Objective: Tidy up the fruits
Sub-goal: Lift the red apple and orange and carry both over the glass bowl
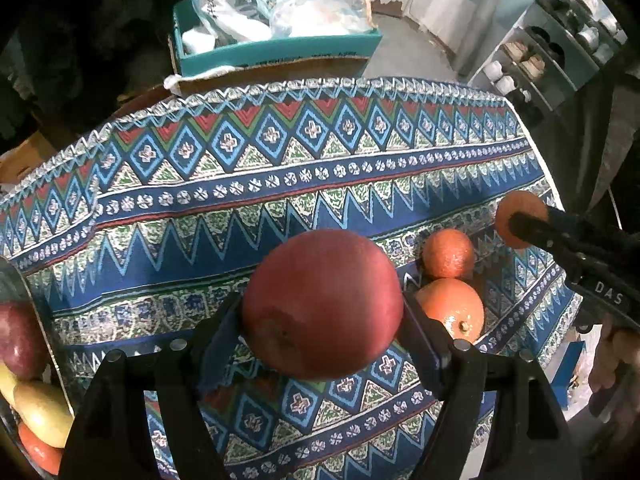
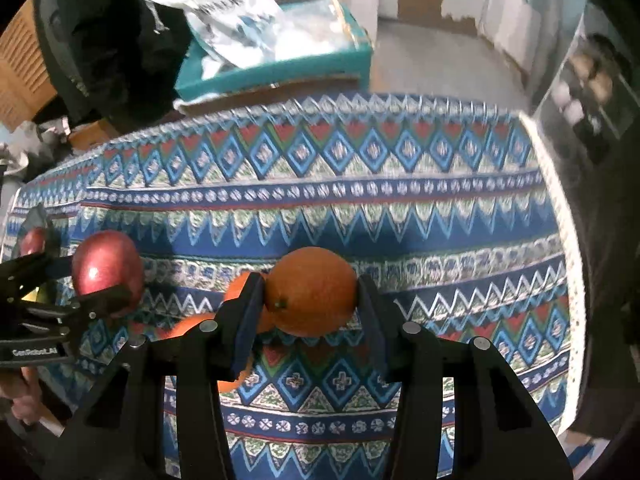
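My left gripper (image 1: 320, 320) is shut on a large red apple (image 1: 322, 304), held above the patterned tablecloth (image 1: 280, 184). Two oranges (image 1: 448, 254) (image 1: 452, 308) lie on the cloth just right of it. Further right, my right gripper (image 1: 524, 226) holds a third orange (image 1: 520, 208) off the table. In the right wrist view that gripper (image 2: 310, 300) is shut on the orange (image 2: 310, 290), stem end facing the camera. The left gripper (image 2: 108, 280) with the red apple (image 2: 106, 268) shows at the left. The table oranges (image 2: 188, 326) are partly hidden behind the right gripper's left finger.
A glass bowl (image 1: 22, 284) at the left edge holds a dark red apple (image 1: 16, 340), a yellow fruit (image 1: 40, 412) and an orange one (image 1: 40, 452). Beyond the table's far edge stands a teal box (image 1: 280, 52) with bags. A shoe rack (image 1: 560, 48) is at the far right.
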### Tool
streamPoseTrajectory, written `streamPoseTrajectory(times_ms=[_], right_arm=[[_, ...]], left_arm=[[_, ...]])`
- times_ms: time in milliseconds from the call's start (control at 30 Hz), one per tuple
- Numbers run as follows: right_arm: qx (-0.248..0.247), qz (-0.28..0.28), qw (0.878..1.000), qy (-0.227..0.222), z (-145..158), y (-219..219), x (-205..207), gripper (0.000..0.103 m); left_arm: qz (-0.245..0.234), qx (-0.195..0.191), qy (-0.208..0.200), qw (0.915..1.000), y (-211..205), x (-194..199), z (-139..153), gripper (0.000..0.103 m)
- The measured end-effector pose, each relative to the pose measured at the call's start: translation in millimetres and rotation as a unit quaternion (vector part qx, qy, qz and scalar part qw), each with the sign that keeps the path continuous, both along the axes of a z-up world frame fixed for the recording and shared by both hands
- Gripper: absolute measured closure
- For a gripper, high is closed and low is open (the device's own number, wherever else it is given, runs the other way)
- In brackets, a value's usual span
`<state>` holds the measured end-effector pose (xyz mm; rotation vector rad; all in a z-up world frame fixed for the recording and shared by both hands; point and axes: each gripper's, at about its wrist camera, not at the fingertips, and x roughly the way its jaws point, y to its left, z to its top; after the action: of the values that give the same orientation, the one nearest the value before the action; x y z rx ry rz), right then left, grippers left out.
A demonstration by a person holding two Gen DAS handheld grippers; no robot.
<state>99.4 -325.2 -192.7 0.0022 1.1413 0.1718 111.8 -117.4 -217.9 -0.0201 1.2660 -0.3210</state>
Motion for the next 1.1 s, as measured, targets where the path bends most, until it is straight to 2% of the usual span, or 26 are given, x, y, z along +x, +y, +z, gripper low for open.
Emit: streamPoseTrajectory(times_ms=[233,467,567,1100], right_arm=[[0.004,0.016,1.000,-0.020,18.2,14.8,-7.0,0.057],[0.015,0.019,1.000,0.004,3.2,20.8,-5.4,0.057],[0.017,0.018,1.000,0.004,2.8,20.8,-5.7,0.057],[0.025,0.061,0.996,-0.058,53.5,54.3,-16.3,0.057]], left_arm=[[0.001,0.003,-0.011,0.9999,7.5,-6.9,10.4,0.025],[0.000,0.034,0.009,0.9994,12.5,-10.8,-14.5,0.025],[0.006,0.033,0.015,0.9993,17.2,-12.0,-18.9,0.025],[0.018,0.000,-0.033,0.9993,36.7,-29.7,34.0,0.025]])
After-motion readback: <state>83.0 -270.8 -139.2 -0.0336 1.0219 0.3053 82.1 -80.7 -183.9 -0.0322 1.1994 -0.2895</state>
